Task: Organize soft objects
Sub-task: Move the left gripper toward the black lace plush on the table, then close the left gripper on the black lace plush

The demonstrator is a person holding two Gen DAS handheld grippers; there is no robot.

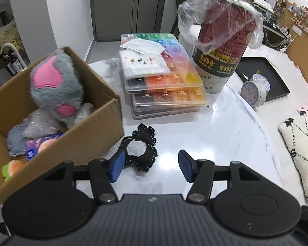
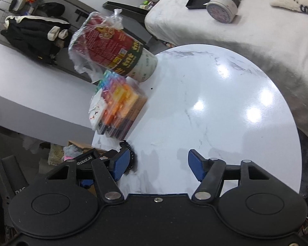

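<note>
Your left gripper [image 1: 151, 165] is spread beside the black lace scrunchie [image 1: 140, 150], lined up to grab it for the cardboard box [image 1: 96, 127]; your right gripper [image 2: 157, 165] is spread, idle.

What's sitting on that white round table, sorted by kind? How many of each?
Cardboard box of soft toys: 1
Black scrunchie: 1
Clear bead organizer cases, stacked: 2
Tall paper cup lined with a plastic bag: 1
Total: 5
</note>
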